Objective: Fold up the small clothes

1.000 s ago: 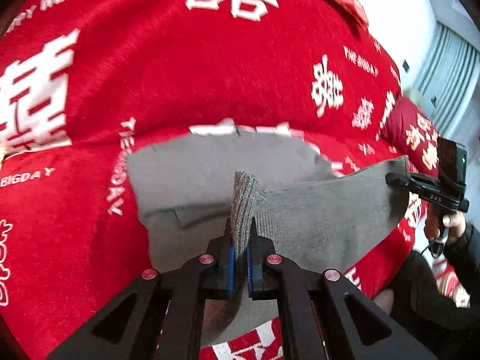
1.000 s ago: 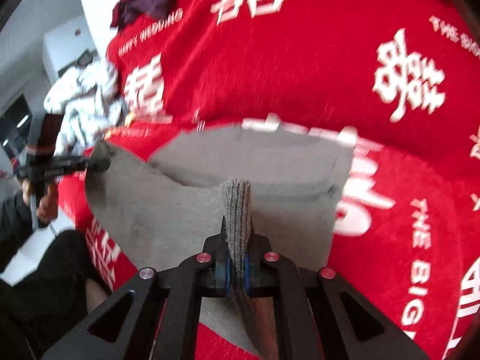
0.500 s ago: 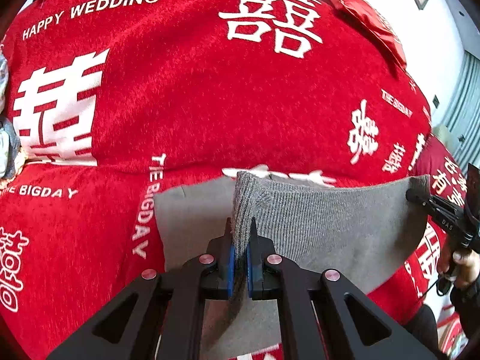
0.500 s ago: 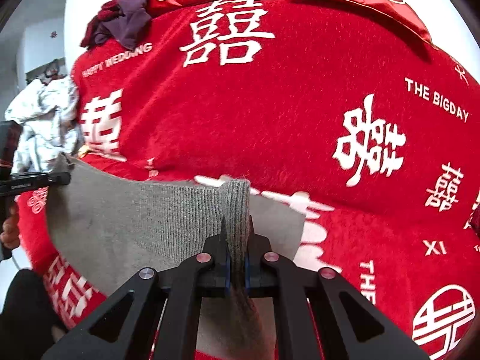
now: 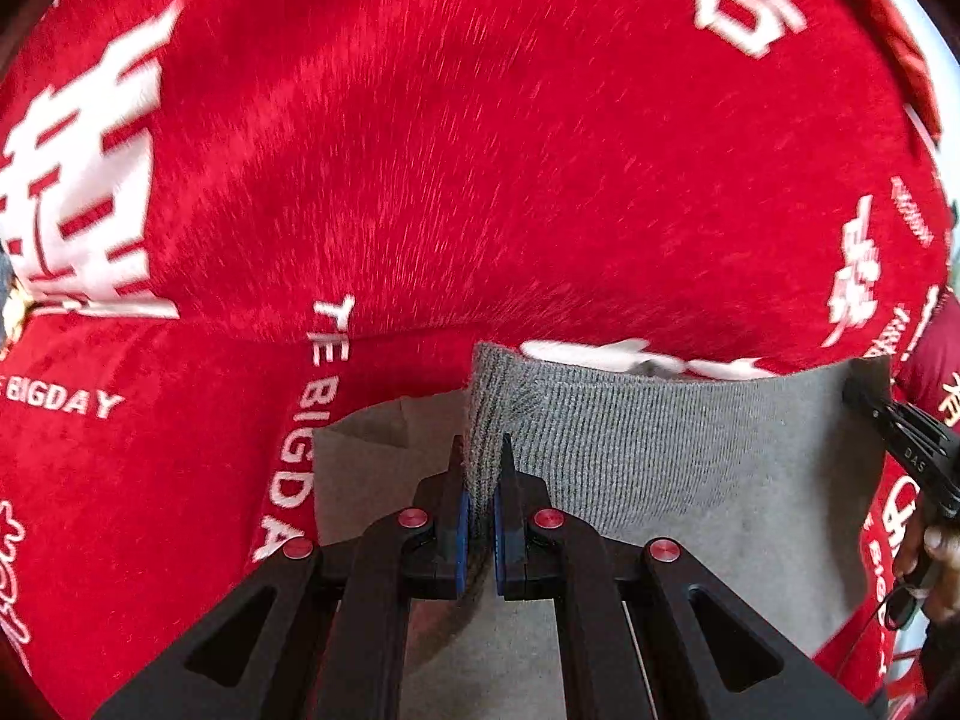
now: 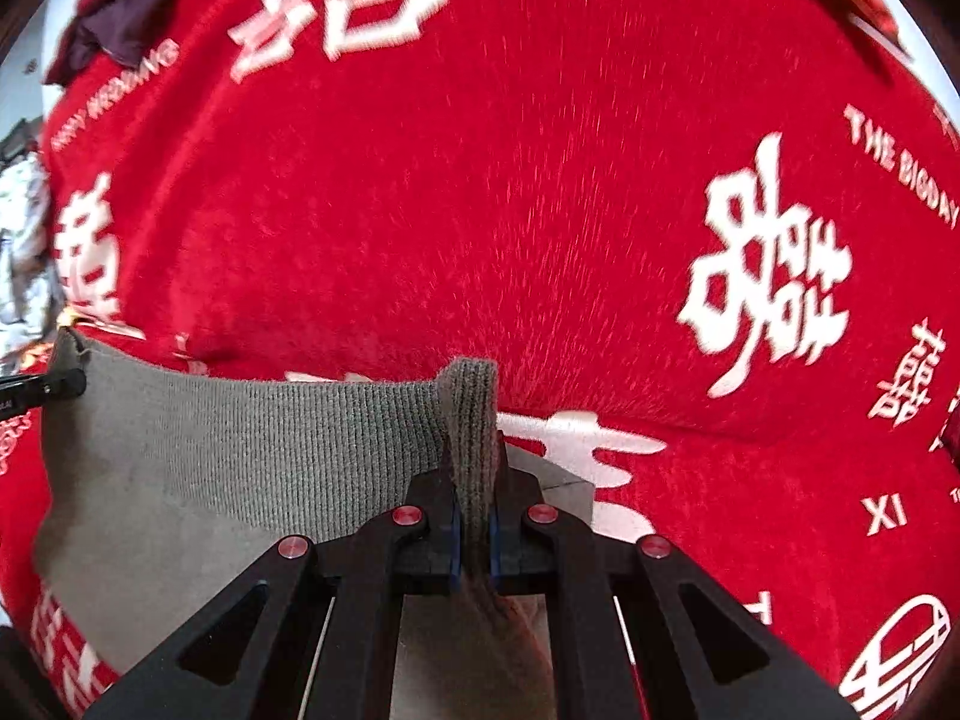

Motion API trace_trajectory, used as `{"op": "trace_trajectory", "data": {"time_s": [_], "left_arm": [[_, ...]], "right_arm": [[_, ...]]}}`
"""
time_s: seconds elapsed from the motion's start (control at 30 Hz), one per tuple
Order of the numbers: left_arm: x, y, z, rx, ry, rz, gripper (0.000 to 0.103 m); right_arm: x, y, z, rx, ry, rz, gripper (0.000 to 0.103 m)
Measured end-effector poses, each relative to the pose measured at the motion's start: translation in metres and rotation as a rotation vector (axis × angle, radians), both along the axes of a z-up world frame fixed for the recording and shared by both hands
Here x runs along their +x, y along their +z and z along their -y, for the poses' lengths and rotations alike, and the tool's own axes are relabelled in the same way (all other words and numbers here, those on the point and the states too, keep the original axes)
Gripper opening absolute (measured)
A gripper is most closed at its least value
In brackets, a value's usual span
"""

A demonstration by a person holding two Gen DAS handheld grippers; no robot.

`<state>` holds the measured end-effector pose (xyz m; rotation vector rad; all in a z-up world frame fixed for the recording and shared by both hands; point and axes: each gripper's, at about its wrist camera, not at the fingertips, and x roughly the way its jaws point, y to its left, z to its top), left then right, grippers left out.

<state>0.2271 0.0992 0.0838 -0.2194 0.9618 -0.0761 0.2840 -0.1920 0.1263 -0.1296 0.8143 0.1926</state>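
A small grey knit garment [image 5: 648,450] with a ribbed hem lies partly on the red bedspread [image 5: 480,150]. My left gripper [image 5: 480,468] is shut on its left hem corner. My right gripper [image 6: 474,462] is shut on the right hem corner of the garment [image 6: 240,450]. The hem is stretched taut between both grippers and carried over the lower layer of cloth. The right gripper also shows in the left wrist view [image 5: 900,438] at the far right, and the left gripper shows in the right wrist view [image 6: 42,390] at the far left.
The red bedspread [image 6: 540,180] carries white characters and lettering. A dark purple and maroon clothes heap [image 6: 114,18] lies at the far left corner. A white patterned cloth [image 6: 18,252] lies at the left edge. Red pillows [image 5: 900,30] sit at the far right.
Both grippers have carried the hem forward and lower toward the bed. The lifted layer now covers more of the lower layer.
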Motion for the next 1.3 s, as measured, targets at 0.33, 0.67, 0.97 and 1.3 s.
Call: {"op": "trace_trajectory", "data": {"time_s": [0.33, 0.67, 0.97, 1.3], "left_arm": [[0.052, -0.071, 0.001, -0.004, 0.047, -0.162, 0.006], [0.047, -0.065, -0.067, -0.233, 0.205, -0.249, 0.011], [-0.025, -0.014, -0.076, -0.202, 0.314, -0.025, 0.098], [0.004, -0.061, 0.048, 0.042, -0.023, -0.130, 0.098]], "right_arm": [[0.053, -0.072, -0.007, -0.057, -0.041, -0.145, 0.006], [0.061, -0.074, 0.050, 0.143, -0.242, -0.263, 0.064], [-0.006, -0.028, 0.038, 0.221, -0.065, -0.197, 0.069], [-0.016, -0.090, -0.056, 0.067, 0.165, -0.312, 0.069]]}}
